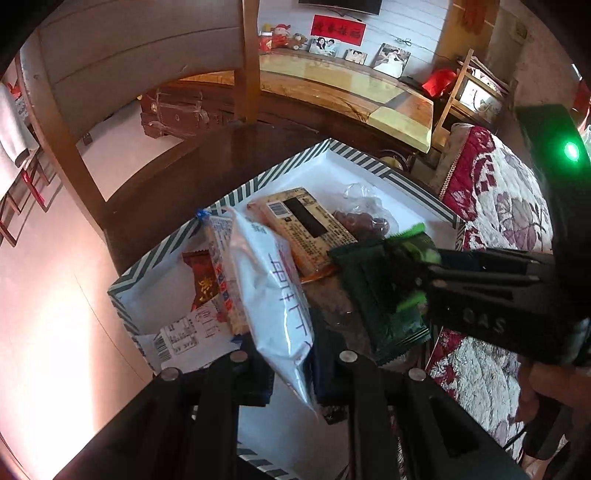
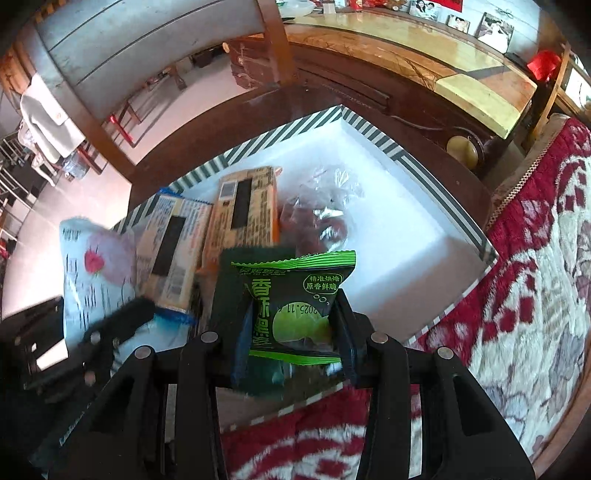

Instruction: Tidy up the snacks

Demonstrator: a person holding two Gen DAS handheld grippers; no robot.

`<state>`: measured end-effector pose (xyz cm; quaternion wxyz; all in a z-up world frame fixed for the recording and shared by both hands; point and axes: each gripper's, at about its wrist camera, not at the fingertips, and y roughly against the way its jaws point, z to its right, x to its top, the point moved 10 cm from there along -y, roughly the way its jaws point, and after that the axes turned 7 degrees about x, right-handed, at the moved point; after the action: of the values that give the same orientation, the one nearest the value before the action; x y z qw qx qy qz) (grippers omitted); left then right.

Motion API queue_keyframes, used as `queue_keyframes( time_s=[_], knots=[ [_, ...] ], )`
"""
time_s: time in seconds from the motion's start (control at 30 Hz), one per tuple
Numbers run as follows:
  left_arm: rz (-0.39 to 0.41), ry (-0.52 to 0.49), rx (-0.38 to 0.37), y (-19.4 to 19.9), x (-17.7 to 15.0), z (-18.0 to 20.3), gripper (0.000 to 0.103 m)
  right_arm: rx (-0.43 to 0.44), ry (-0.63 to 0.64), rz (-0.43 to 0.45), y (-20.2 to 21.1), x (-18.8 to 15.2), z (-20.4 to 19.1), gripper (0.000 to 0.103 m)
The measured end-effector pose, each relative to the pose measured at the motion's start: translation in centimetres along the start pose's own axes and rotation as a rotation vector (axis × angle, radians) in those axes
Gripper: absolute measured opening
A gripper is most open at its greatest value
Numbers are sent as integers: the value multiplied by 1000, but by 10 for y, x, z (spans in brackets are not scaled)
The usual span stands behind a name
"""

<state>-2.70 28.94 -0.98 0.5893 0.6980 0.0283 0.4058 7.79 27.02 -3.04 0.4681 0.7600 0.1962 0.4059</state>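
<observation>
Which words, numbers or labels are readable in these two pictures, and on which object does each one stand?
"2025.11", upside down: green snack packet in the right gripper.
"精准烘焙 原香鲜脆": same green packet, upper badge.
"GAS", roughly: side of the right gripper, left wrist view; first letter uncertain.
Red wall banner: characters too blurred.
White pouch in the left gripper, tan boxes: print unreadable.

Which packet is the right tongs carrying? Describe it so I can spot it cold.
Find the white box with the green-striped rim on the dark table. Over its near edge, the right tongs grip a small dark green packet. Its bright green serrated seals and green fruit picture set it apart from the tan cracker packs behind it.
</observation>
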Motion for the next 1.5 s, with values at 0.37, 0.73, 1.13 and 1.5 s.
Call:
queue_keyframes(
  time_s=[0.37, 0.73, 1.13, 1.5],
  knots=[
    [19, -11, 16, 0, 2, 7, 61, 11, -46, 48, 1, 8, 6, 52],
    [79, -26, 90, 17, 5, 3, 83, -4, -108, 191, 55, 1, 17, 52],
    [192, -54, 93, 57, 5, 14, 95, -41, -148, 250, 92, -60, 27, 54],
    [189, -74, 64, 69, -3, 31, 96, -40, -151, 246, 103, -84, 26, 54]
  ],
)
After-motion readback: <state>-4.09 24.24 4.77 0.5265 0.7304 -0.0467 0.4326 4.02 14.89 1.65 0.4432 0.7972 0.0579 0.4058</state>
